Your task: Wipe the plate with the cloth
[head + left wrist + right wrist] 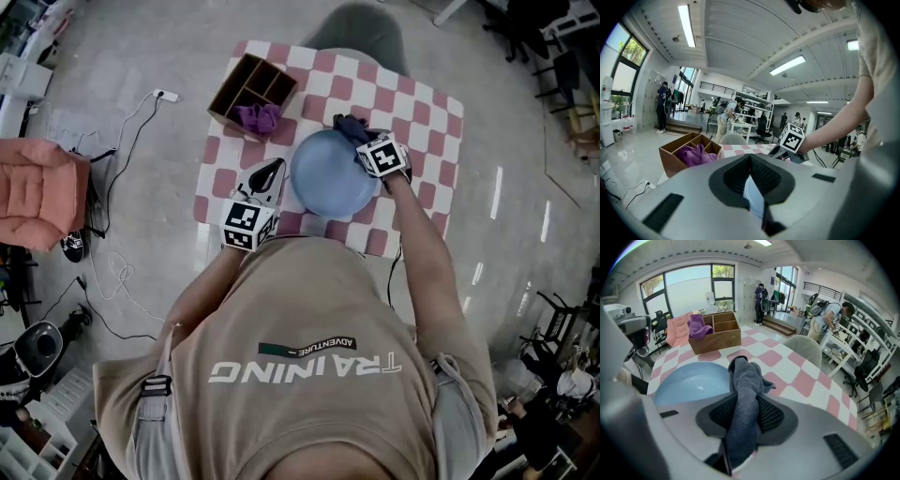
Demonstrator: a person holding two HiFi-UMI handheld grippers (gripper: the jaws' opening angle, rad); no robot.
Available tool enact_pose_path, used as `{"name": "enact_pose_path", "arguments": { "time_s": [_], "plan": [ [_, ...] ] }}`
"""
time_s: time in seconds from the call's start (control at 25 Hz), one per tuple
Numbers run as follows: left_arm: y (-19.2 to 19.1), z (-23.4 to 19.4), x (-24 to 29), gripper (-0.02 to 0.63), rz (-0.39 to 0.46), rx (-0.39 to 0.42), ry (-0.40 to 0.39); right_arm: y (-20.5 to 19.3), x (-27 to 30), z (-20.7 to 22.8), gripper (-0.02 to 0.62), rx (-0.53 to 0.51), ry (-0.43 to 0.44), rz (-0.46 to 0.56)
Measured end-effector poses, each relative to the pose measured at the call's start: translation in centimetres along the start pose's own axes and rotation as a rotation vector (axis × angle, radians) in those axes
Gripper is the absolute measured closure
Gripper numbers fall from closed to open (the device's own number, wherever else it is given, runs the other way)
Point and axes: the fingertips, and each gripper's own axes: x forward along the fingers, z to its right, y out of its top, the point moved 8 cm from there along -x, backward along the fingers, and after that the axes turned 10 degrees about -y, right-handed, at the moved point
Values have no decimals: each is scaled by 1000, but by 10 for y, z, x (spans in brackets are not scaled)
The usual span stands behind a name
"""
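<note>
At mid-frame, a round, glossy pale-blue plate [330, 176] has its rim pinched by the left gripper [753, 187]; the right gripper [741, 414] clamps a fuzzy, bunched grey cloth [744, 380].

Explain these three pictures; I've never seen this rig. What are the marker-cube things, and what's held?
No robot: a person holds a two-jaw gripper in each hand; the cubes are part of them. The head view looks down from their head; each gripper view looks along its jaws. On the checked table stand a blue plate and a wooden box holding a purple cloth. The left gripper clamps the plate's rim; the right gripper grips a grey cloth by the plate's far edge.
</note>
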Motion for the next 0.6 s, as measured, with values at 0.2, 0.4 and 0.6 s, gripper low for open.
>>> {"name": "enact_pose_path", "arguments": {
  "time_s": [0.2, 0.4, 0.6],
  "plan": [
    [0, 8, 8, 594, -6, 7, -16, -38, -21, 9, 460, 70, -2, -7],
    [-5, 18, 12, 594, -20, 18, -31, -72, -43, -1, 460, 126, 7, -6],
    [-10, 28, 10, 594, -25, 8, -27, -99, -64, -24, 460, 160, 20, 16]
  ]
}}
